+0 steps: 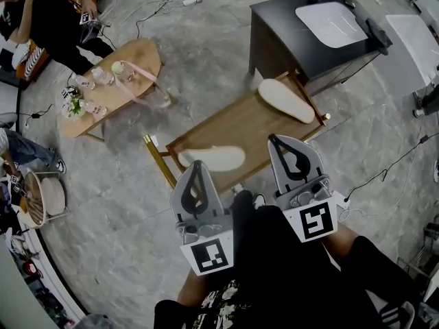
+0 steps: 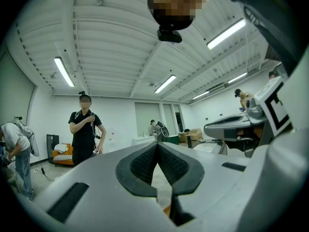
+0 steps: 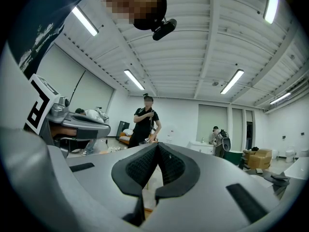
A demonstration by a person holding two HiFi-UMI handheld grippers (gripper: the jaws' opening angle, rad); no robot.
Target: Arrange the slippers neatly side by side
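Two cream slippers lie soles-up and apart on a low wooden table (image 1: pixel 240 125). One slipper (image 1: pixel 212 158) is at the table's near left end, the other (image 1: pixel 286 100) at its far right end, turned at an angle. My left gripper (image 1: pixel 197 163) is shut and empty, its tip over the near edge of the near slipper. My right gripper (image 1: pixel 274 138) is also shut and empty, above the table's near right edge, between the two slippers. The left gripper view shows the left gripper (image 2: pixel 157 145) with jaws together and nothing between them. The right gripper (image 3: pixel 157 144) looks the same in its own view.
A black cabinet (image 1: pixel 309 46) with a white pad on top stands just behind the table. An oval wooden table (image 1: pixel 113 81) with glasses and a pink strap is at the far left, with people sitting near it. Cables run over the grey floor. My legs are below the grippers.
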